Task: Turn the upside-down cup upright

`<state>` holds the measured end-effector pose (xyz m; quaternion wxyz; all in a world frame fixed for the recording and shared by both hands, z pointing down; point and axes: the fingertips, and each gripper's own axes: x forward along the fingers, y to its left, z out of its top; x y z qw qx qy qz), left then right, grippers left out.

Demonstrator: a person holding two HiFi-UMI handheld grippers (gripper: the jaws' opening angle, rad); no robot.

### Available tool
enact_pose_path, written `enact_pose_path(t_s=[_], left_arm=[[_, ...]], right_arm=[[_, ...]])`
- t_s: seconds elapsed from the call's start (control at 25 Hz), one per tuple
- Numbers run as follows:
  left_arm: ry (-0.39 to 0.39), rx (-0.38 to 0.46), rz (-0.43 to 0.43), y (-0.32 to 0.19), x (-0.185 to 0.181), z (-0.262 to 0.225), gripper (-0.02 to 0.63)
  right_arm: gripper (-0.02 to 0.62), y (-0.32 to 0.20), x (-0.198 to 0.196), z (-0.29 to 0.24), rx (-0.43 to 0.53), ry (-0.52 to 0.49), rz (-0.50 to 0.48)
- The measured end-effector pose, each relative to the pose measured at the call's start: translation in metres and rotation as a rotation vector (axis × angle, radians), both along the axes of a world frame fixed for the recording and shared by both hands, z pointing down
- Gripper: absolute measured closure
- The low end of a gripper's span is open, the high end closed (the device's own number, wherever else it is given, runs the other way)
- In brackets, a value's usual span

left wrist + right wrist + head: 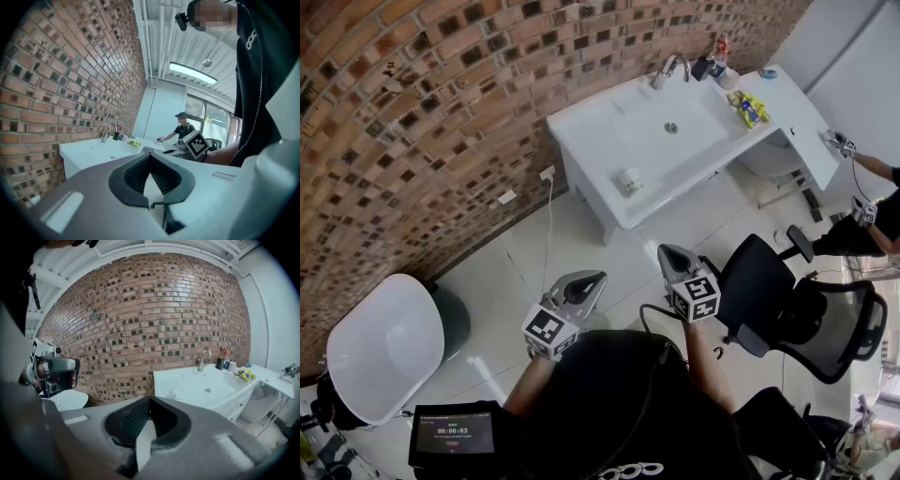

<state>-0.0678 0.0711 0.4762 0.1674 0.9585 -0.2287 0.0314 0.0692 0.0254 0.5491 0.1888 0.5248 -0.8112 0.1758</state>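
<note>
Left claw [595, 279], right claw [665, 252] closed, cup [630, 180] seemingly on sink [698, 141]

Counter [591, 127] sits upper middle against the wall [412, 112], cup [630, 180] on its lower-left edge, and the chair [769, 291] is lower right, just beside my right gripper [667, 253].

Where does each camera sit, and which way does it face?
Head view: on the wearer's head, looking down at the sink; left gripper and right gripper show.
Left gripper view: on that gripper, facing the sink; wearer's torso shows.
Right gripper view: on that gripper, facing brick wall and sink.
Shared: all three show the sink.
</note>
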Motion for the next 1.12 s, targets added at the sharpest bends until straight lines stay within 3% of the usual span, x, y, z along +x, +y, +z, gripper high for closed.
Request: enact_pose_path(t_s=[0.36,0.56,0.84,1.12], left_arm=[[-0.008,-0.015,0.125,-0.025,0.015,0.008,0.591],[-0.015,-0.028,0.120,-0.041,0.032,0.013,0.591],[-0.060,-0.025,0.083,-0.079,0.064,0.024,0.591],[-0.105,-0.033,0.013,-0.137,0.109,0.035,0.591]], right_arm=[[0.569,-0.036,-0.006,0.015,-0.011,0.098,0.000],[0.534,-0.058,0.004,0.026,-0.017,0.147,-0.035],[0.530,-0.102,0.027,0.047,-0.024,0.130,-0.120],[0.529,-0.145,0.065,0.068,-0.024,0.180,-0.220]])
